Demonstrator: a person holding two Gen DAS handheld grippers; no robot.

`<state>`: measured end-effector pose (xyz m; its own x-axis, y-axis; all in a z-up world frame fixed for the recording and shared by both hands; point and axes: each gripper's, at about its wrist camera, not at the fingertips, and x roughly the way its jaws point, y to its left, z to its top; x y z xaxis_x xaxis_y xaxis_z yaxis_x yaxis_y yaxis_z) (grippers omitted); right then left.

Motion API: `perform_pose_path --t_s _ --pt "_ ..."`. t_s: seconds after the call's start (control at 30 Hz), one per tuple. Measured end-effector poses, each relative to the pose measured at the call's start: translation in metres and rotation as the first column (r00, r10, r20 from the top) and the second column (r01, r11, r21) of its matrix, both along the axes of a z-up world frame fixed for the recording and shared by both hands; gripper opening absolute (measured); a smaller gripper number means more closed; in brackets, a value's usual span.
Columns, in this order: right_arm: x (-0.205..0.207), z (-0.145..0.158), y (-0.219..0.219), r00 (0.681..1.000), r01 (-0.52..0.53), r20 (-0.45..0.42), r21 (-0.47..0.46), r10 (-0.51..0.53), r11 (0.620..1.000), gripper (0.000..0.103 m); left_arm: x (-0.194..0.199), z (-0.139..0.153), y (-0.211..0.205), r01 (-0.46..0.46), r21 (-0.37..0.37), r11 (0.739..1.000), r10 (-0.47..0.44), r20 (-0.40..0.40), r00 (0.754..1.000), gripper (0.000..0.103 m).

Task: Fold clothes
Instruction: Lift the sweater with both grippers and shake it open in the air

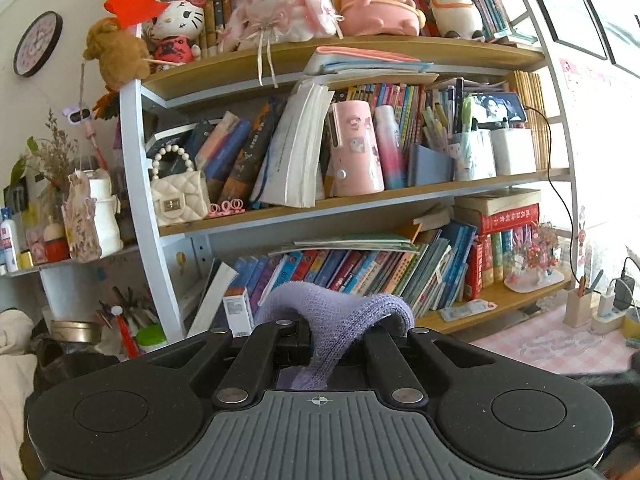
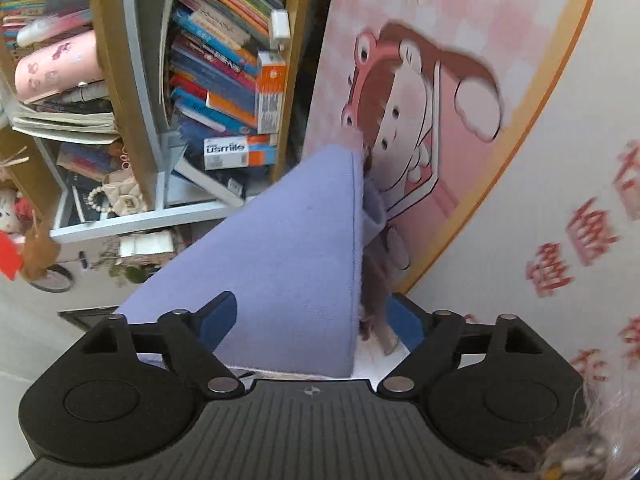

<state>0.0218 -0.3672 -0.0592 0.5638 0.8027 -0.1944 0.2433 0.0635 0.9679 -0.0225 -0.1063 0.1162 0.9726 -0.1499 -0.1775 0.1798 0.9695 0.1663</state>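
The left gripper [image 1: 324, 334] has its fingers clamped on a bunched fold of lilac knitted cloth [image 1: 340, 320] at lower centre, before a crowded wooden bookshelf [image 1: 360, 200] — plush toys on the upper boards. The right gripper [image 2: 310, 320] holds blue fingers [image 2: 218, 316] apart around a taut lilac panel [image 2: 288, 248]; at right lies a pink cartoon-printed tabletop [image 2: 460, 60].

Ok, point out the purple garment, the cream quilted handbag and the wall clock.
purple garment [image 2: 280, 264], right wrist view, flat middle of the fabric.
cream quilted handbag [image 1: 178, 197], left wrist view, quilted front.
wall clock [image 1: 38, 44], left wrist view, dial centre.
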Motion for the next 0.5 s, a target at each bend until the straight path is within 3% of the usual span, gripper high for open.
perform_pose_path --t_s 0.1,0.17,0.2,0.23,0.27,0.4,0.5 --pt "0.006 -0.007 0.012 0.999 -0.022 0.032 0.077 0.020 0.997 0.084 -0.001 0.002 0.001 -0.001 0.000 1.000 0.001 -0.007 1.000 0.004" --pt "0.011 -0.012 0.020 0.998 -0.038 0.055 0.127 0.031 0.991 0.070 -0.001 0.003 0.002 -0.006 0.013 1.000 0.006 -0.010 1.000 0.004" --pt "0.013 -0.015 0.024 0.997 -0.047 0.066 0.152 0.037 0.987 0.050 -0.002 0.004 0.003 -0.015 0.016 1.000 0.015 -0.006 1.000 0.004" --pt "0.015 -0.017 0.028 0.996 -0.055 0.078 0.177 0.042 0.983 0.016 -0.002 0.006 0.005 -0.025 0.018 1.000 0.025 -0.001 1.000 0.004" --pt "0.015 -0.010 0.024 0.993 -0.042 0.117 0.182 0.021 0.982 0.007 -0.003 0.008 0.007 -0.034 0.014 0.999 0.034 0.005 0.999 0.004" --pt "0.010 0.046 -0.018 0.936 0.082 0.324 0.178 -0.137 0.981 0.006 -0.009 0.026 0.011 -0.036 -0.003 0.999 0.036 0.051 0.998 0.004" --pt "0.010 0.098 -0.068 0.842 0.234 0.440 0.222 -0.311 0.947 0.006 -0.020 0.048 0.006 0.047 -0.049 0.998 -0.041 0.112 0.993 0.004"
